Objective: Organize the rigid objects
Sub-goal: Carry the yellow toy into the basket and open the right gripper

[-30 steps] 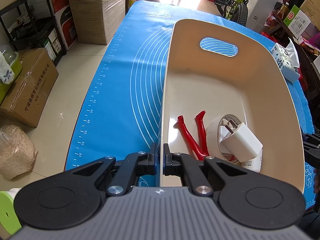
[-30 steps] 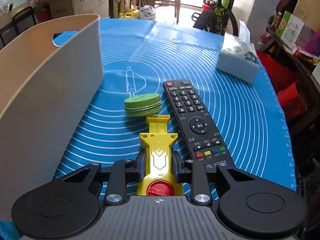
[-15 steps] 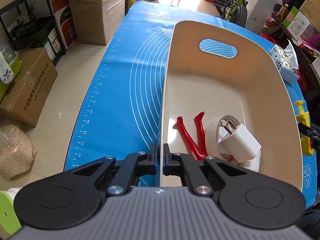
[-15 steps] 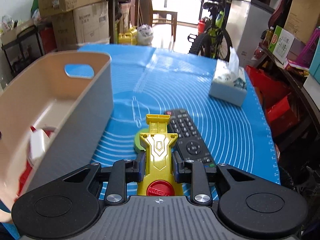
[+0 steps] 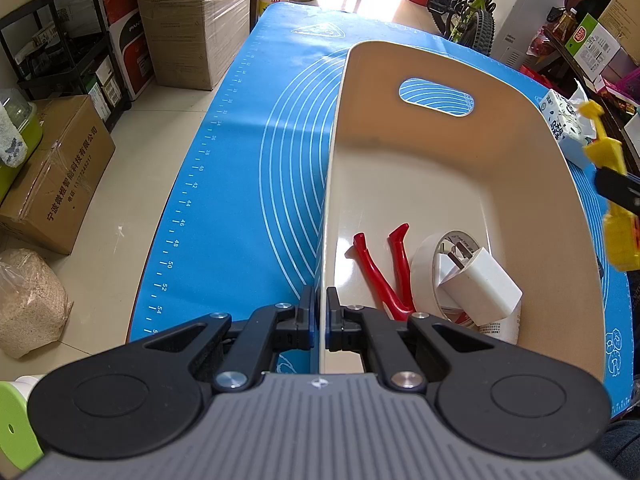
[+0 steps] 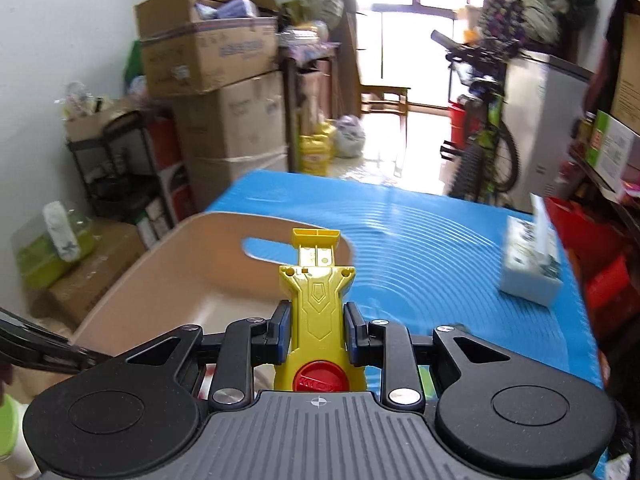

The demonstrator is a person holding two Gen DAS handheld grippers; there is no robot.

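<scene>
My left gripper (image 5: pixel 319 322) is shut on the near left wall of a beige bin (image 5: pixel 440 176) that stands on the blue mat (image 5: pixel 248 184). Inside the bin lie red-handled pliers (image 5: pixel 384 268), a roll of white tape (image 5: pixel 434 258) and a white charger plug (image 5: pixel 480 284). My right gripper (image 6: pixel 316 330) is shut on a yellow toy with a red button (image 6: pixel 316 308), held in the air above the bin's right rim (image 6: pixel 168 276). In the left wrist view the yellow toy (image 5: pixel 612 188) shows at the right edge, above the bin's right wall.
A tissue box (image 6: pixel 528 264) stands on the mat at the far right; it also shows in the left wrist view (image 5: pixel 564 124). Cardboard boxes (image 5: pixel 52 172), a black shelf and a sack stand on the floor to the left. A bicycle (image 5: pixel 464 4) stands beyond the table.
My right gripper has lifted the yellow toy off the mat and carried it up and left, over the bin's rim. The remote and green lid have dropped out of its view. My left gripper has not moved.
</scene>
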